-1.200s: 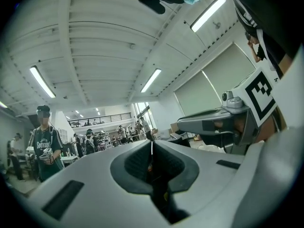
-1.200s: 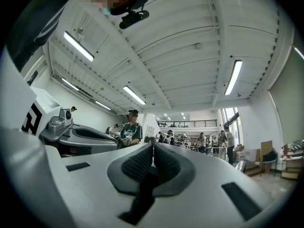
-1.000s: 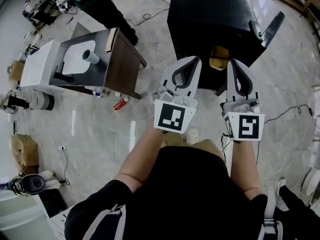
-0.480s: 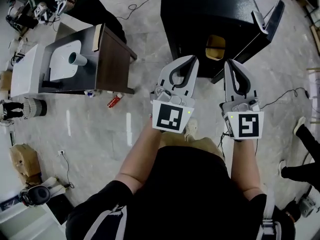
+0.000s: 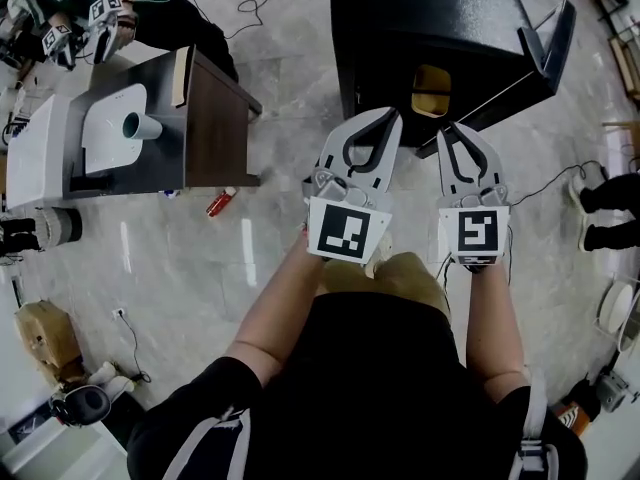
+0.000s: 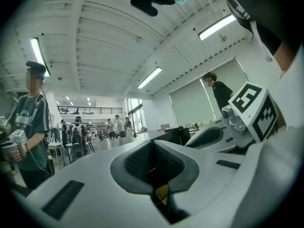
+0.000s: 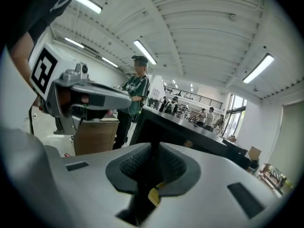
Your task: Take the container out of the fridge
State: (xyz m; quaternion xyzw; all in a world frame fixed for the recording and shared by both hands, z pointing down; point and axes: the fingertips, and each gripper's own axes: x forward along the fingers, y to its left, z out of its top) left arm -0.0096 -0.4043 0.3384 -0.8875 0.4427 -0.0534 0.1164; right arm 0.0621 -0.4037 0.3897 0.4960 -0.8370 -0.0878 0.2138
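Clearly, square markers (image 5: 348, 232) top left tongs (image 5: 391, 117), right tongs (image 5: 449, 129).

Fridge (image 5: 430, 18) ahead, door (image 5: 545, 43) at right; container (image 5: 431, 90) seemingly inside; desk (image 5: 215, 118) left

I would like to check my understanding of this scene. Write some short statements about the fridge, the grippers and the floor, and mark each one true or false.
1. The door of the black fridge stands open. True.
2. The right gripper holds the yellow container. False: its jaws are together on nothing, and the container sits inside the fridge.
3. A small red object lies on the floor beside the dark table. True.
4. The left gripper has its jaws wide apart. False: its jaws are together, with nothing between them.
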